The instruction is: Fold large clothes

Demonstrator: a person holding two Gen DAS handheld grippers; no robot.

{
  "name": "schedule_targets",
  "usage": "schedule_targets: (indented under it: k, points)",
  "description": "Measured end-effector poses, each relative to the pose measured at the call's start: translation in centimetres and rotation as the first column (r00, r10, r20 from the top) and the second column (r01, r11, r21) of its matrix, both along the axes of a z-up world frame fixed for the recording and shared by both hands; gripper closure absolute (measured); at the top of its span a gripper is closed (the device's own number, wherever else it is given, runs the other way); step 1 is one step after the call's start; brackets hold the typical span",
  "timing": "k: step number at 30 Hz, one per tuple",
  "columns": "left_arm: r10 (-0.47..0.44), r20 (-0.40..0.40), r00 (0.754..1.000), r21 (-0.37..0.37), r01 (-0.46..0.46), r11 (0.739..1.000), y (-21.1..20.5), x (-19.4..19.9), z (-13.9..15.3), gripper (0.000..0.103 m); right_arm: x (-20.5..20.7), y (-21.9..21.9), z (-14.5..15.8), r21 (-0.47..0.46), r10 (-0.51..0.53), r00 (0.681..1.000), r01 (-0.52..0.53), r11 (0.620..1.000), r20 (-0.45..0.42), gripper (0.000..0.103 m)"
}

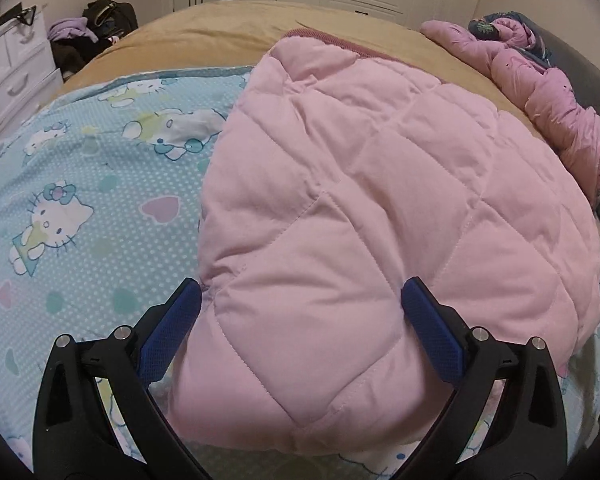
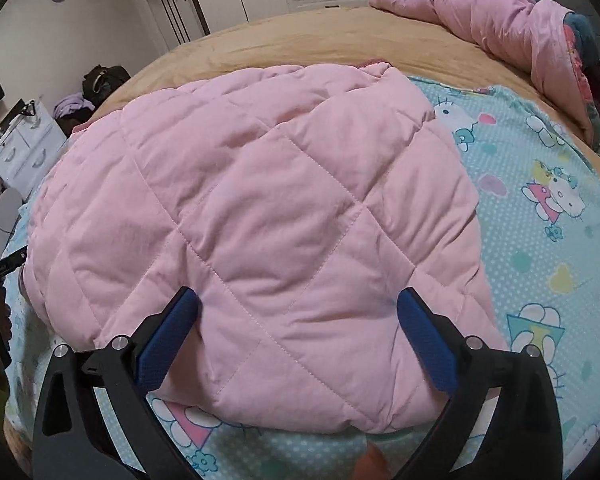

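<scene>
Pink quilted coat (image 1: 360, 216) – one, folded – under two wide-jawed grippers.

Pink quilted garment (image 1: 340, 208) hiding part of the cartoon sheet (image 1: 80, 200), far bundled pink clothes (image 2: 500, 20) cropped at frame edge

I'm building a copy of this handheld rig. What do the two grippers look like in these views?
Both look alike. The left gripper and right gripper each have two black plastic arms with triangular cut-outs and round silver bolt heads at the pivots. The fingers carry flat blue pads with a fine dotted texture. No cables, markings or sleeves show.
</scene>
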State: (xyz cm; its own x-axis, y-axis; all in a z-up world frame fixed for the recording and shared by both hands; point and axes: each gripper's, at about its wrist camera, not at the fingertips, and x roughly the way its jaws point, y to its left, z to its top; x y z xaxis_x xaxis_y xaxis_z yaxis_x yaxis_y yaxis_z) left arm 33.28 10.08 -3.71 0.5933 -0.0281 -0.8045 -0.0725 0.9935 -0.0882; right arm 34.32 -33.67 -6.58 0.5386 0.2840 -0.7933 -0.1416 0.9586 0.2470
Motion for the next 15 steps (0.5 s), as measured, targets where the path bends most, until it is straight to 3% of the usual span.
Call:
schedule_targets:
  k: [6, 15]
  points:
    - [0.019, 0.046, 0.999, 0.017, -0.02, 1.0, 0.7, -1.8, 3.3, 0.009, -1.5, -2.1, 4.0, 0.028, 0.018, 0.995, -0.021, 0.999, 0.097, 0.004]
    - [0.064, 0.085, 0.994, 0.049, -0.068, 0.996, 2.6, -1.7, 6.2, 0.009, 0.0, -5.5, 5.3, 0.056, -0.009, 0.997, 0.005, 0.998, 0.071, 0.004]
